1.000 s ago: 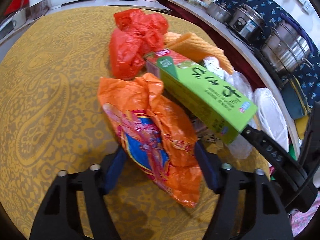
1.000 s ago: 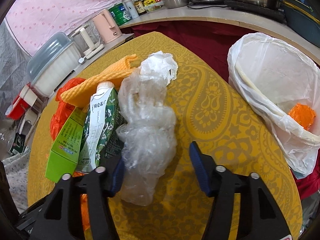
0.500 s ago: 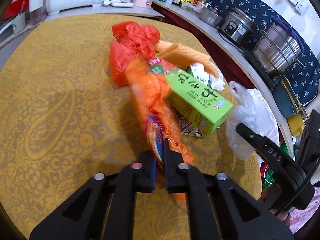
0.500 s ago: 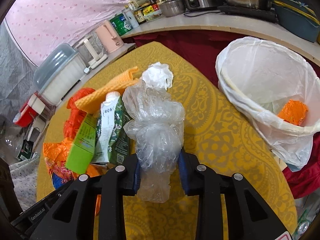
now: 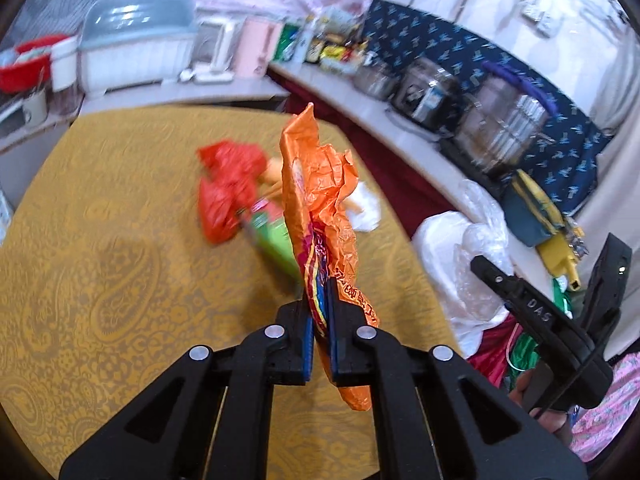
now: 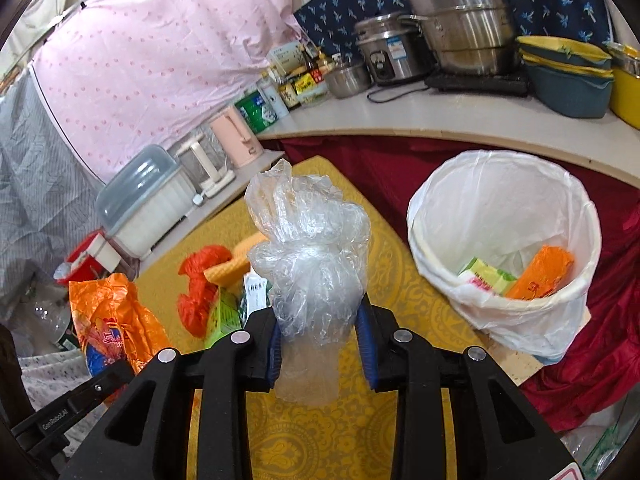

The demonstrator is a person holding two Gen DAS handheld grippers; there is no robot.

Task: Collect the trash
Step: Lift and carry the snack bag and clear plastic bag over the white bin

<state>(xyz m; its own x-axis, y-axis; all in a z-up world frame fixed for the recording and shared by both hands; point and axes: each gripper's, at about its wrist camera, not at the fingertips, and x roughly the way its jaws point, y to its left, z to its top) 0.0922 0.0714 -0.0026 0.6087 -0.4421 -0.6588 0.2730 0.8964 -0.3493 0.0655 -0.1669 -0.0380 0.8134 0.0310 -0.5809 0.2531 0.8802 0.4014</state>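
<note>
My left gripper point(image 5: 319, 324) is shut on an orange snack wrapper point(image 5: 320, 208) and holds it up above the yellow table point(image 5: 100, 248); the wrapper also shows in the right wrist view point(image 6: 112, 320). My right gripper point(image 6: 320, 340) is shut on a crumpled clear plastic bag point(image 6: 308, 248), lifted off the table. A red plastic bag point(image 5: 228, 192), a green carton point(image 5: 276, 236) and a white tissue point(image 5: 364, 208) lie on the table. The white-lined trash bin point(image 6: 504, 240) stands to the right beside the table, holding an orange packet and a green box.
A yellow cloth point(image 6: 236, 264) lies behind the cartons. A counter with pots point(image 6: 460, 20), a rice cooker point(image 6: 392, 56), bottles and a pink kettle point(image 6: 236, 136) curves behind the table. A dark red cloth point(image 6: 592, 352) hangs around the bin.
Both grippers closed on their items and lifted them off the table: the left on the orange wrapper, the right on the clear bag. The views tilted upward.
</note>
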